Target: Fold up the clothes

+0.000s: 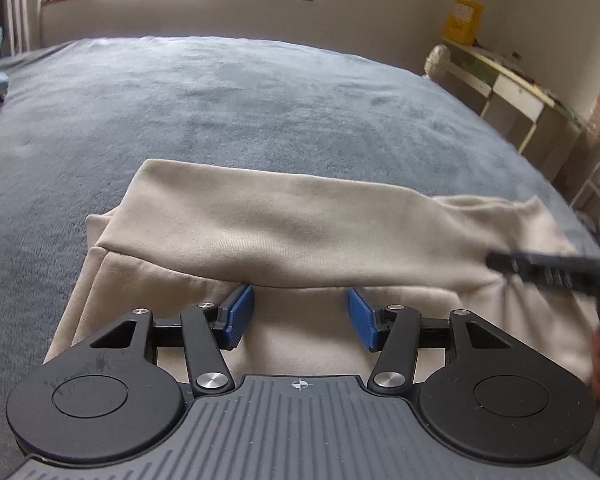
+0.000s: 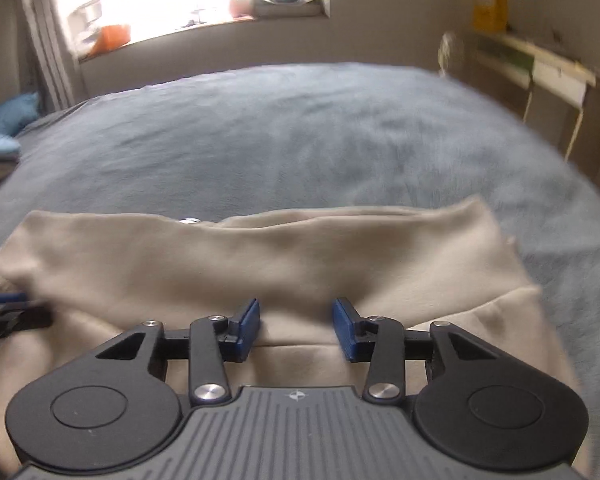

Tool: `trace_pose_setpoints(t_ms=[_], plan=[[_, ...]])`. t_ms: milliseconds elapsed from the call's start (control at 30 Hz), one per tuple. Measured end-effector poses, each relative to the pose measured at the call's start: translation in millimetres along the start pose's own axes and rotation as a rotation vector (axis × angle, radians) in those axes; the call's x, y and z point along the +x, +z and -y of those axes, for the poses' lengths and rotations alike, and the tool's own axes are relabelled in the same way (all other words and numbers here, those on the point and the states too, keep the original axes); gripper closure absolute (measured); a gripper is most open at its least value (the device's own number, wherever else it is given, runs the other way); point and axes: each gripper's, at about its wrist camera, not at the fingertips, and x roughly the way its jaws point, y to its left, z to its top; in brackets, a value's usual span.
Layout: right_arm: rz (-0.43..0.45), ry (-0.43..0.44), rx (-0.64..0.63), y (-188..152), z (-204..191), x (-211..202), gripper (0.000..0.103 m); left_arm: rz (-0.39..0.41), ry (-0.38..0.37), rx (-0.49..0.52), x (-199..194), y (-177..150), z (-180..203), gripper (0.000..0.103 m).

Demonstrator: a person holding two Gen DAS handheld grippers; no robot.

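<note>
A: How many soft beige cloth garments (image 1: 284,232) lie by the claw?

B: One. It sits right under and just past the claw's tips.

A: How many claws?

B: Two. The left black claw with blue pads (image 1: 301,322) and the right black claw with blue pads (image 2: 296,328). Each has two blue fingers, spread apart.

A: How many fuzzy blue-grey blankets (image 1: 236,104)?

B: One, far ahead of the claw.

A: Yellow boxes (image 1: 463,20)?

B: One, up and to the right of the left claw.

A: Blue pillows (image 2: 10,114)?

B: One that I can tell, far off to the left of the right claw.
</note>
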Motion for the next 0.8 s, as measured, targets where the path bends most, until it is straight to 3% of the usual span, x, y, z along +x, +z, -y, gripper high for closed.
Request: trace_pose_setpoints(t_ms=[200,367,467,633,800], plan=[[0.008,0.037,0.108,19.3,27.9,5.4,0.064,0.022,0.001,0.052,-15.4,6.1,1.9,0.05],[0.021,0.062,0.12,23.4,44.0,-24.1,0.064,0.075,-0.02,0.056,-19.9,17.0,4.2,0.047],[0.003,0.036,0.146,29.2,65.5,-14.3,0.063,0.018,0.059,0.012,2.5,17.9,-2.2,0.047],[-0.014,0.057,0.314,39.9,113.8,29.7,0.069,0.008,0.057,-0.077,9.7,17.6,-17.6,0.047],[0.028,0.063,0.434,43.9,142.7,-4.9,0.07,0.014,0.051,-0.114,8.7,17.4,-24.0,0.047]])
